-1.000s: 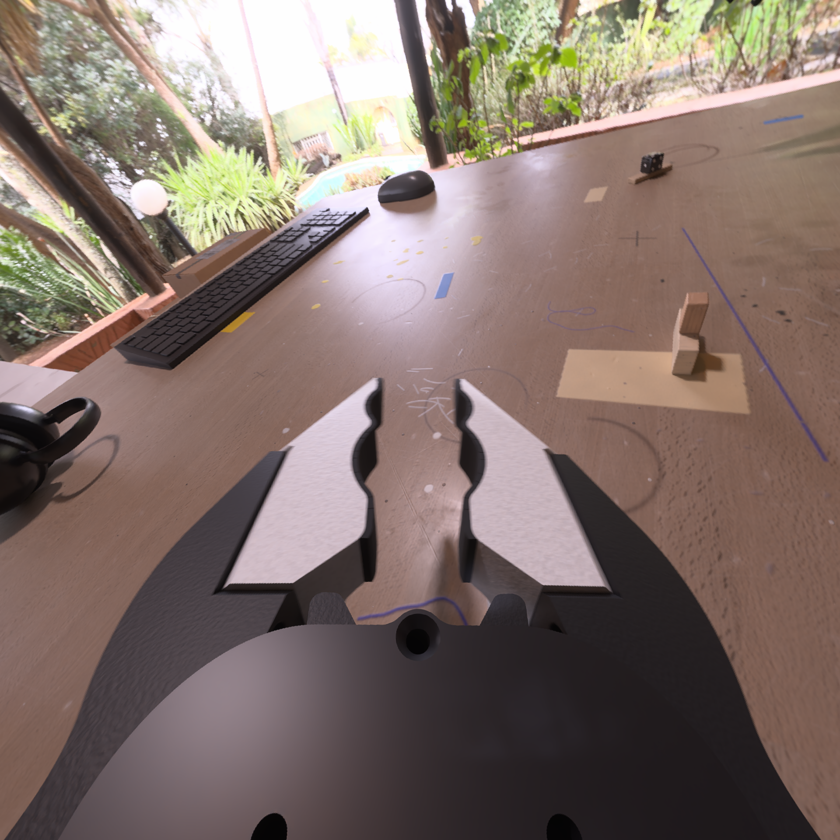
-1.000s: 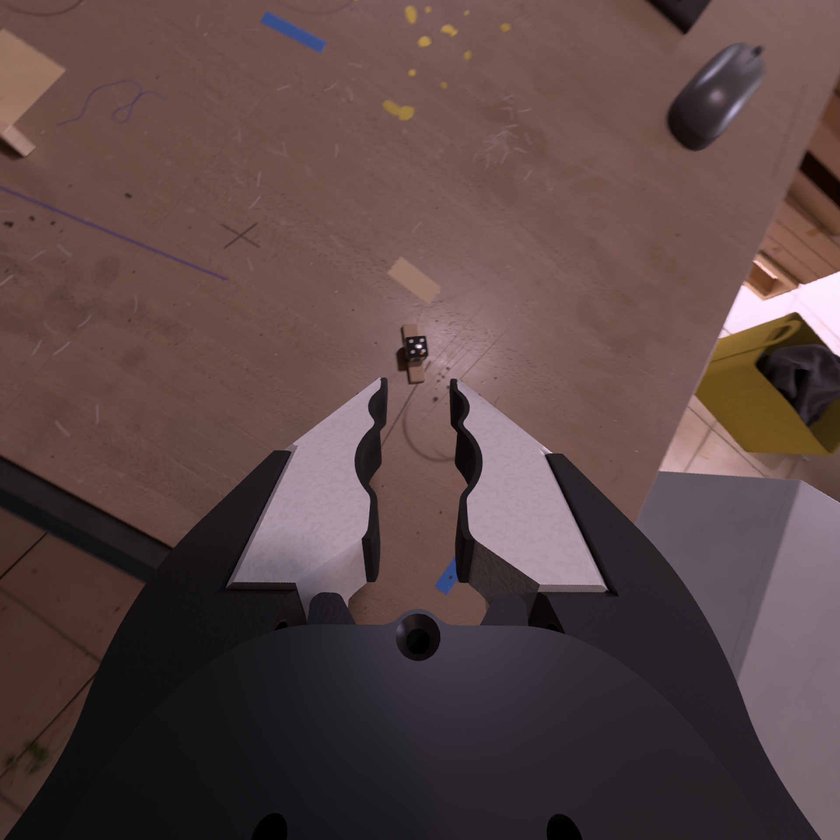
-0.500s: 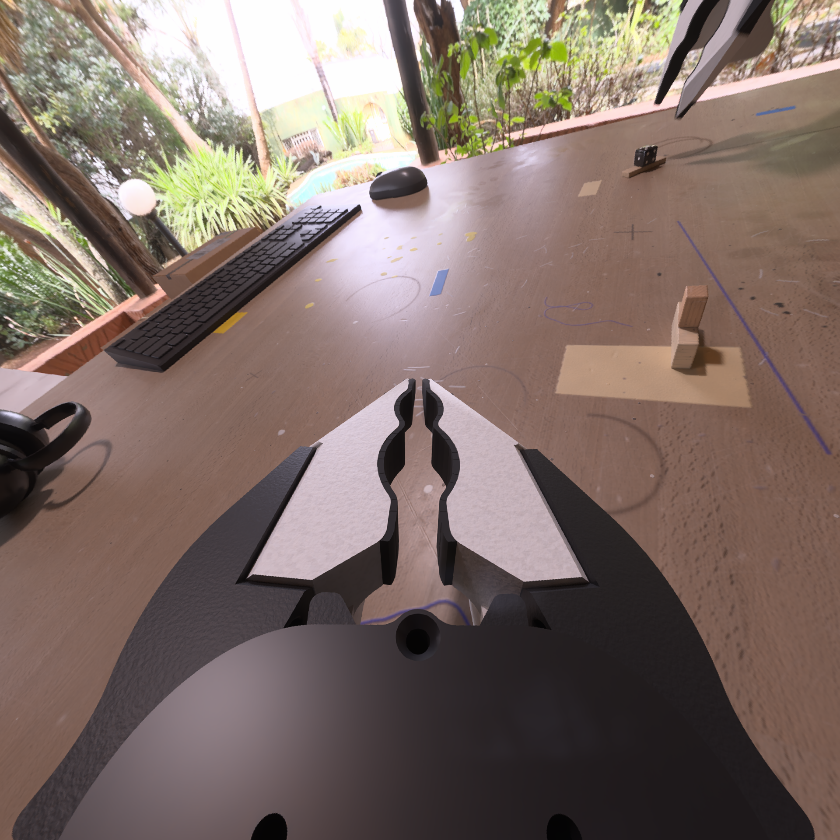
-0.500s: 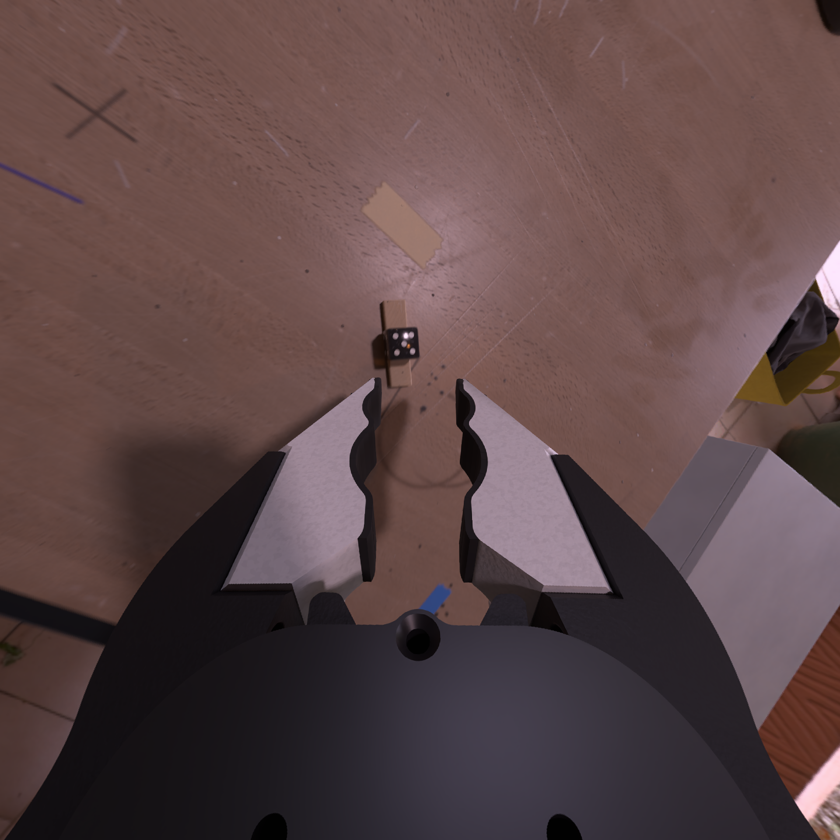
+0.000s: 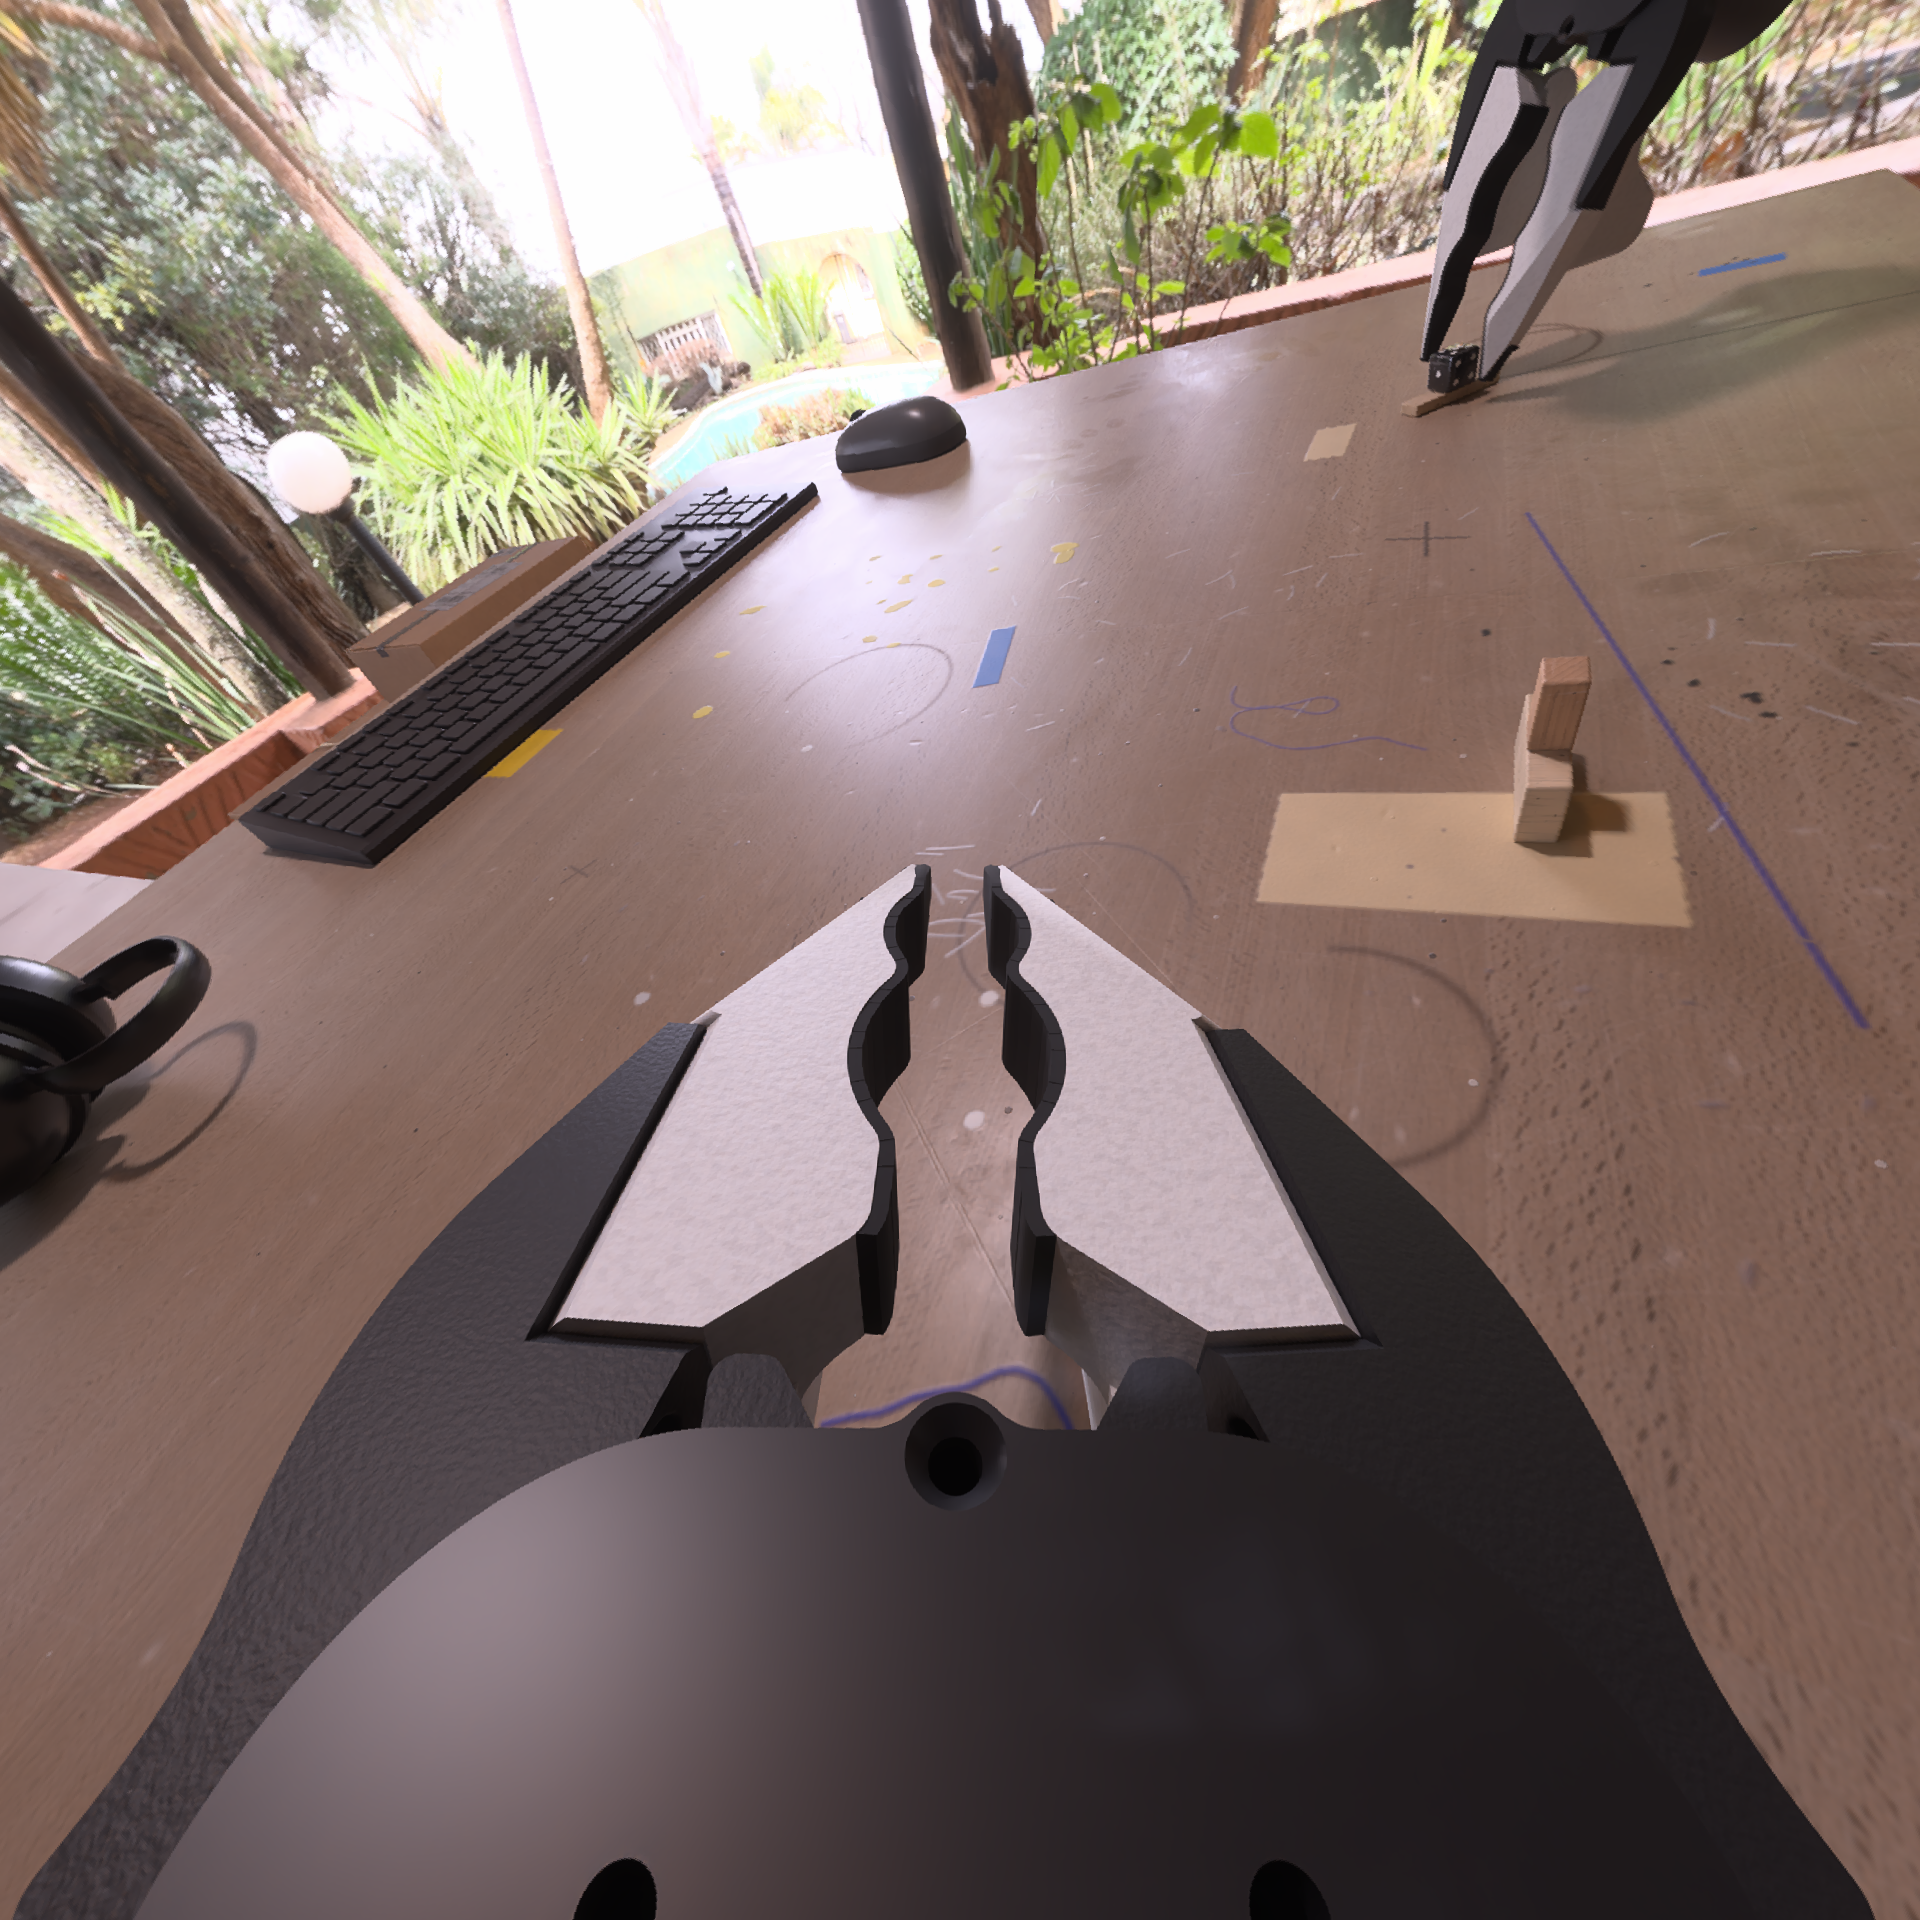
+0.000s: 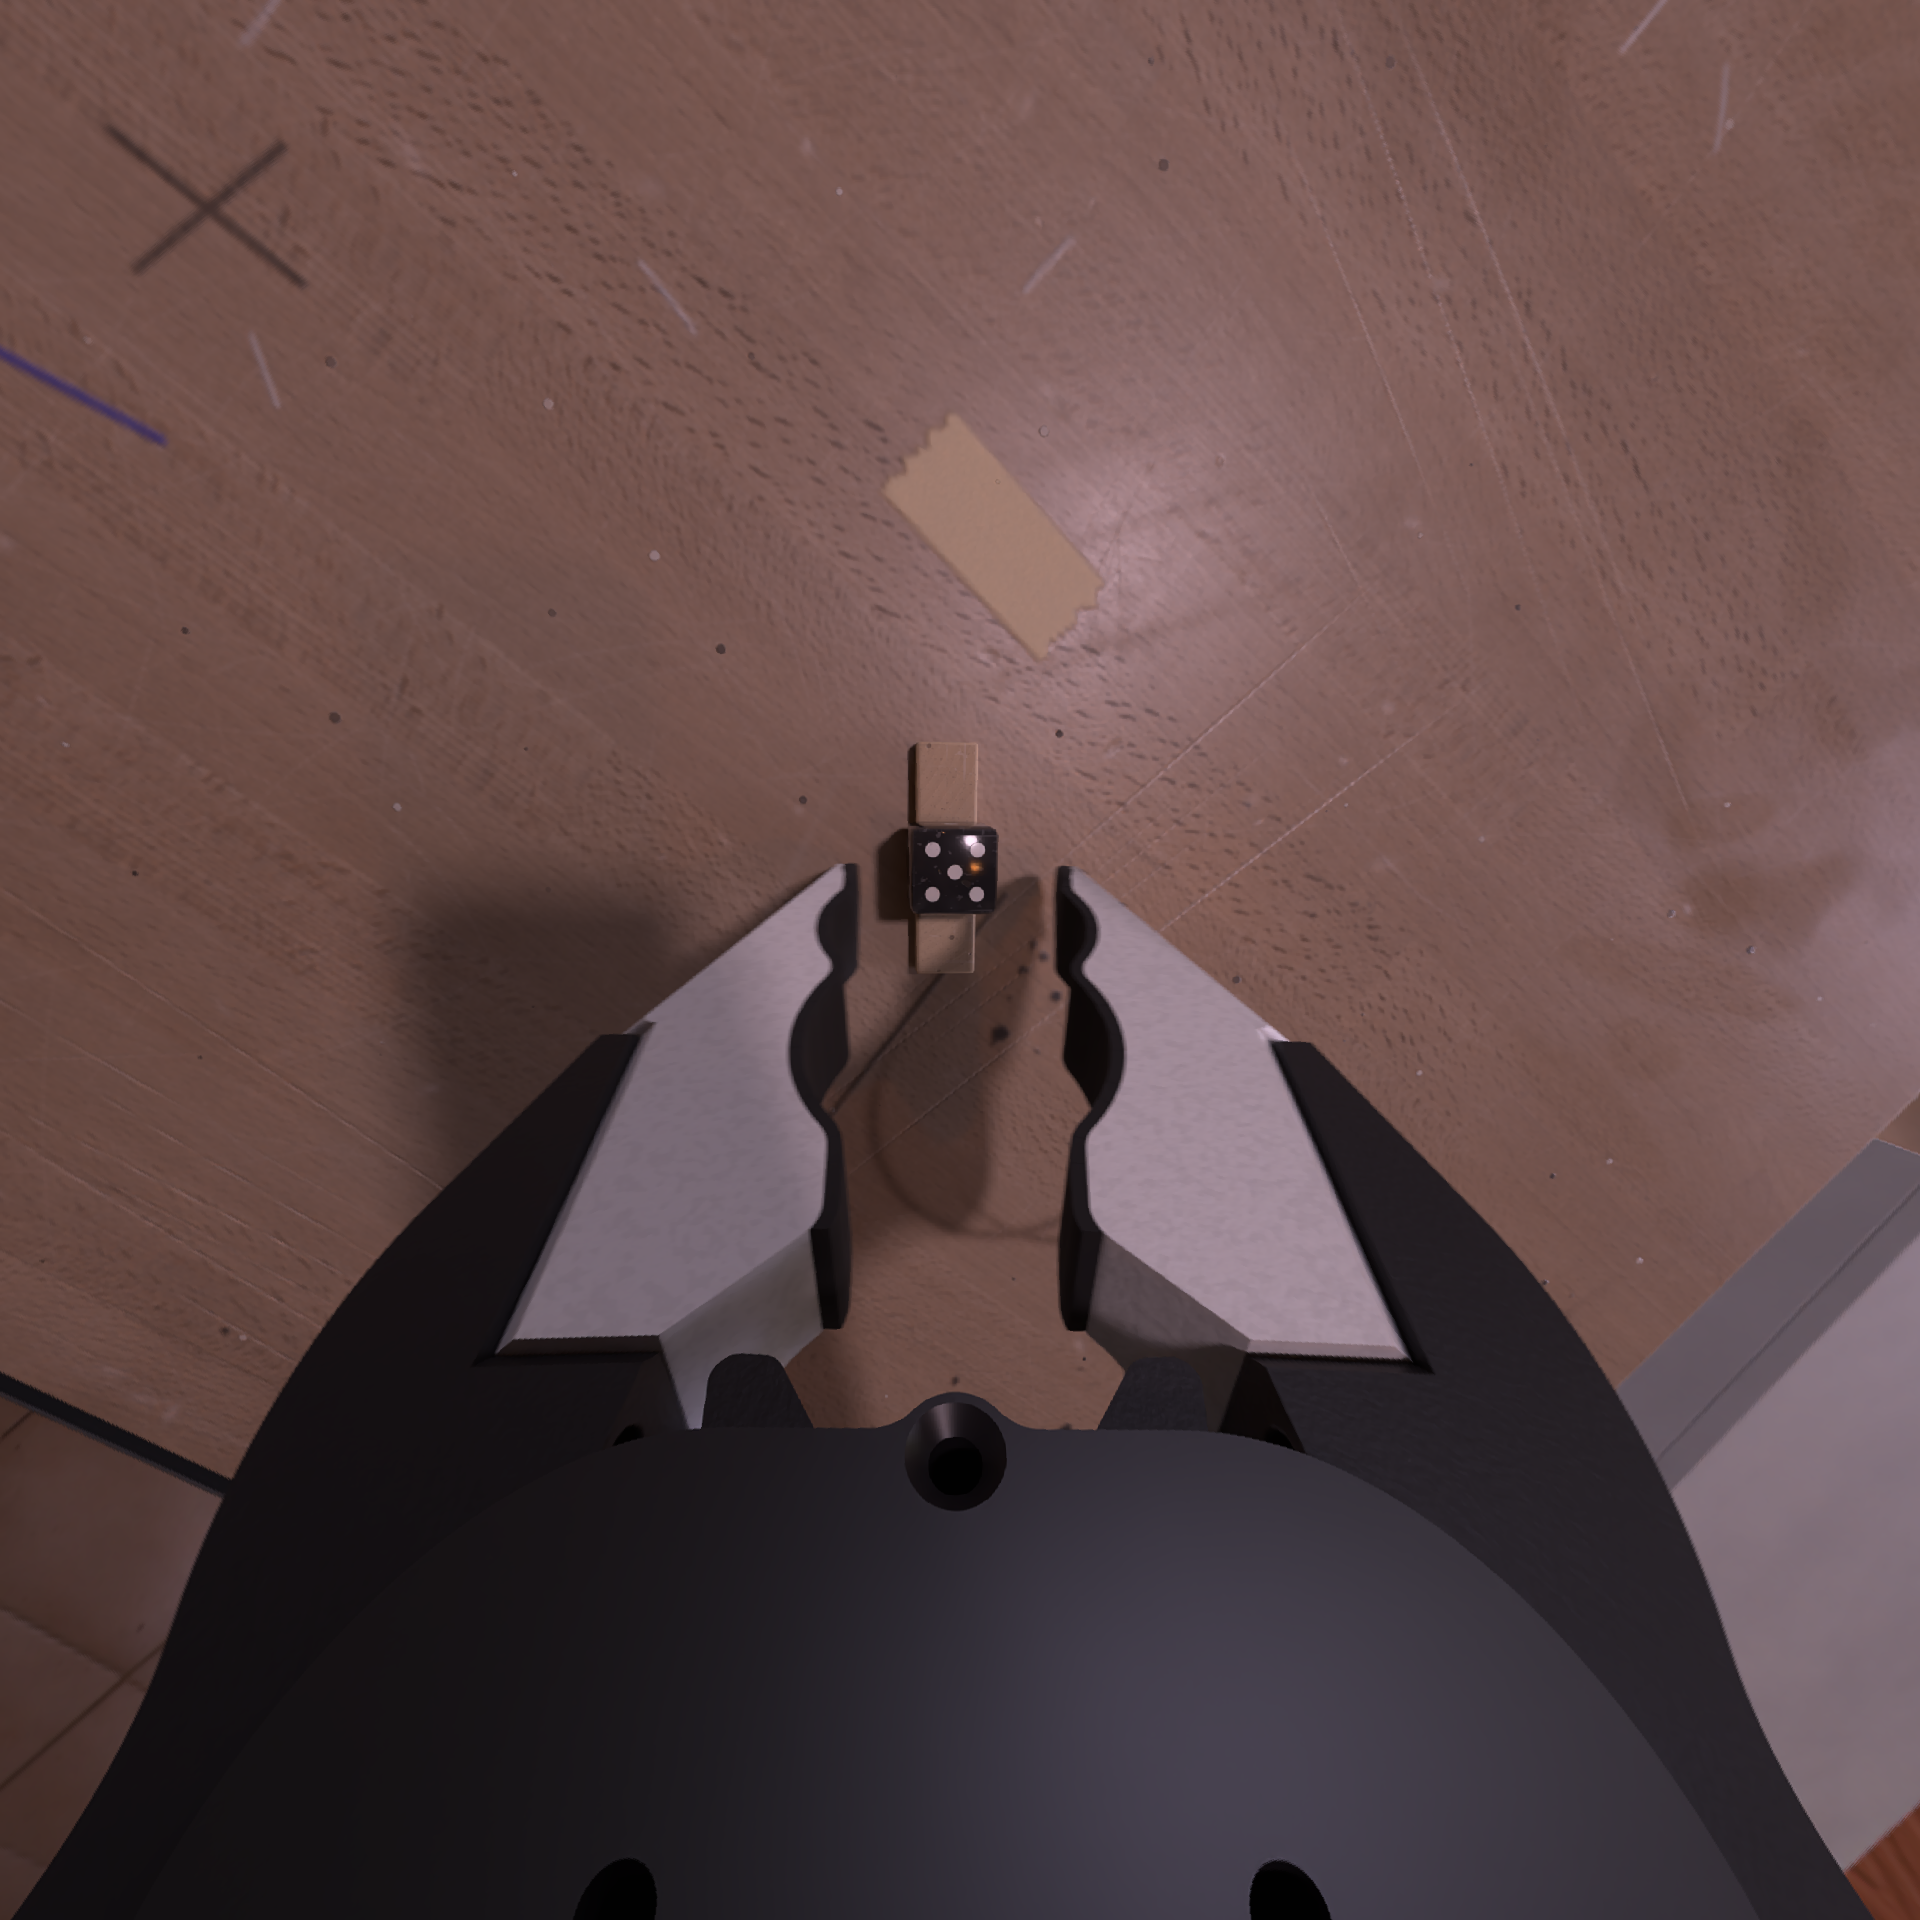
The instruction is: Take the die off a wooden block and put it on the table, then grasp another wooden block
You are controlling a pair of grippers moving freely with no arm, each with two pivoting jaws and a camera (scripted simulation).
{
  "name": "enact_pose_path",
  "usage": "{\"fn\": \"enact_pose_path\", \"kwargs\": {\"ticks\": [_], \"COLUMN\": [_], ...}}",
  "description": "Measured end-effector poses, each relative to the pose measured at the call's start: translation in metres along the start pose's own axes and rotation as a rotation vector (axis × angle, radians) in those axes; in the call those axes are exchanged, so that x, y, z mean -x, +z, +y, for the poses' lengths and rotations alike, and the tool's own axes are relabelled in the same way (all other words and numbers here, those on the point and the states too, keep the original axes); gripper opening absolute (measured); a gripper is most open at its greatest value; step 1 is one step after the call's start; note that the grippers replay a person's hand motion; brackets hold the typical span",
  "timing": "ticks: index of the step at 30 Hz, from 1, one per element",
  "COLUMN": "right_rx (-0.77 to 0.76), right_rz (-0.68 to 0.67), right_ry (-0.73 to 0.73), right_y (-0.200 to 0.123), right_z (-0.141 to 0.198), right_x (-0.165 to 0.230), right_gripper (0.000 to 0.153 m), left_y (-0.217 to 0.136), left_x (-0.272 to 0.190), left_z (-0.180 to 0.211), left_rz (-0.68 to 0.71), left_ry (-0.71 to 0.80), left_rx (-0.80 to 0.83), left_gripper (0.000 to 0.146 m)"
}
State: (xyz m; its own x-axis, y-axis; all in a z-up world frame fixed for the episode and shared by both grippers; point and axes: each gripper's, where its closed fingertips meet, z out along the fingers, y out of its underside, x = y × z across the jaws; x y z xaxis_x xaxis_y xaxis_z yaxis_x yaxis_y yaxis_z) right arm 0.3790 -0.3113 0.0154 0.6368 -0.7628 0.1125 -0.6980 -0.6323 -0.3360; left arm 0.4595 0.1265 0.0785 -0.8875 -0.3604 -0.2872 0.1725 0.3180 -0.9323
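Neither step is done: the die (image 6: 952,875) sits on its flat block (image 6: 943,779) on the worktop (image 6: 1455,520), the spread right gripper (image 6: 954,883) poised over it, the left gripper (image 5: 956,883) nearly clenched and empty, far from the stacked blocks (image 5: 1548,764); no readable writing.

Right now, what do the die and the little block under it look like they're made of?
The die looks like glossy black plastic or resin: a bright highlight sits near one corner, and the pips are white. The flat wooden block beneath it looks like pale unfinished wood, matte with no shine, though grain is too fine to make out. The right gripper hangs open around the die.
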Motion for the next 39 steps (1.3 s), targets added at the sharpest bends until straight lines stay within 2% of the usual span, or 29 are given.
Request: {"fn": "enact_pose_path", "kwargs": {"ticks": [2,9,13,15,20,22,24,27,30,32,36,39], "right_rx": [-0.003,-0.014,-0.069,-0.161,-0.702,-0.802,-0.824,-0.763,-0.594,-0.523,-0.578,-0.545], "right_rz": [-0.024,-0.078,-0.033,-0.013,-0.169,-0.204,-0.222,-0.254,-0.261,-0.225,-0.158,-0.096], "right_ry": [0.007,0.045,0.068,0.073,0.069,0.056,0.027,-0.057,-0.099,-0.061,0.035,0.062], "right_y": [0.001,0.001,-0.016,-0.037,-0.115,-0.134,-0.142,-0.129,-0.088,-0.054,-0.01,0.007], "right_z": [0.0,0.0,-0.002,-0.013,-0.078,-0.097,-0.114,-0.14,-0.156,-0.167,-0.192,-0.179], "right_x": [0.002,0.005,0.006,0.011,0.061,0.082,0.107,0.154,0.192,0.206,0.207,0.184], "right_gripper": [0.017,0.016,0.016,0.016,0.016,0.016,0.016,0.016,0.016,0.016,0.016,0.016], "left_y": [0.0,0.001,-0.001,-0.001,-0.001,-0.001,-0.001,-0.002,-0.001,0.0,-0.001,-0.001], "left_x": [-0.001,-0.002,-0.002,-0.002,-0.007,-0.009,-0.01,-0.013,-0.018,-0.021,-0.023,-0.027], "left_z": [0.0,-0.001,-0.004,-0.006,-0.012,-0.013,-0.015,-0.018,-0.02,-0.02,-0.022,-0.024], "left_rz": [0.006,0.012,0.006,0.006,0.019,0.027,0.029,0.04,0.063,0.076,0.088,0.1], "left_ry": [-0.003,0.002,0.002,0.004,0.014,0.014,0.011,0.0,0.004,0.004,0.002,0.006], "left_rx": [-0.002,-0.002,-0.022,-0.033,-0.053,-0.057,-0.068,-0.085,-0.093,-0.089,-0.097,-0.104], "left_gripper": [0.01,0.011,0.012,0.012,0.012,0.013,0.013,0.013,0.013,0.014,0.014,0.014]}}
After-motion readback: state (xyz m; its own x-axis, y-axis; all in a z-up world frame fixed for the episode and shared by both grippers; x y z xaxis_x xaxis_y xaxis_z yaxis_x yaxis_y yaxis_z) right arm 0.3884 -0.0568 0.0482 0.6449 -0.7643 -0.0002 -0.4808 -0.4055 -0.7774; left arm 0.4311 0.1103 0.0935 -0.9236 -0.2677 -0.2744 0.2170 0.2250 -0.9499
